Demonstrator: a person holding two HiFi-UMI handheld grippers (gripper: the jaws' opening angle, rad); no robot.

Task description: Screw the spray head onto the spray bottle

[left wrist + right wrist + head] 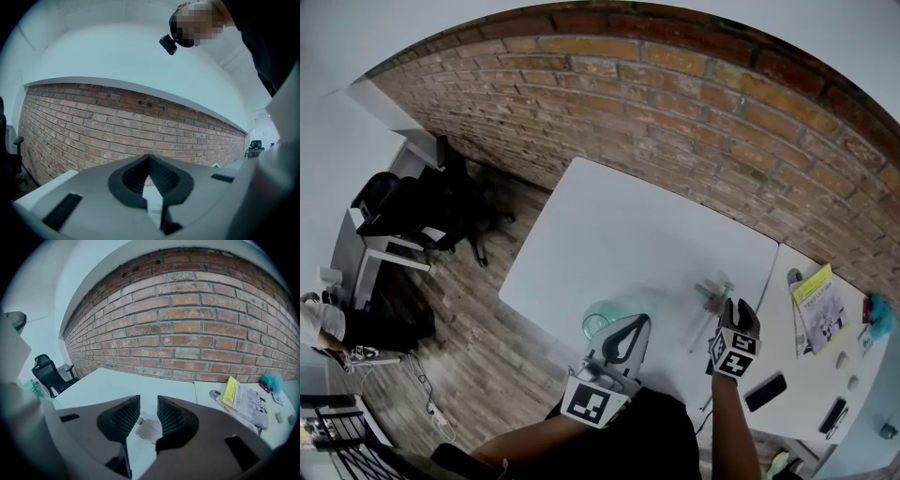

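Note:
A clear greenish spray bottle (602, 321) stands on the white table (619, 234) near its front edge. My left gripper (636, 324) hovers just right of it; in the left gripper view its jaws (149, 160) are shut with nothing between them. The spray head (712, 292) lies on the table with its thin dip tube (701, 330) trailing toward me. My right gripper (734, 306) hangs close over its right side, tilted down. In the right gripper view the right gripper (148, 403) is open, and the spray head (149, 430) shows through the gap, untouched by the pads.
A second white table (811, 375) on the right carries a yellow-edged booklet (816, 305) (246, 401), a black phone (766, 391) and small items. A brick wall (694, 122) runs behind. An office chair (394, 211) and desk stand on the wooden floor at left.

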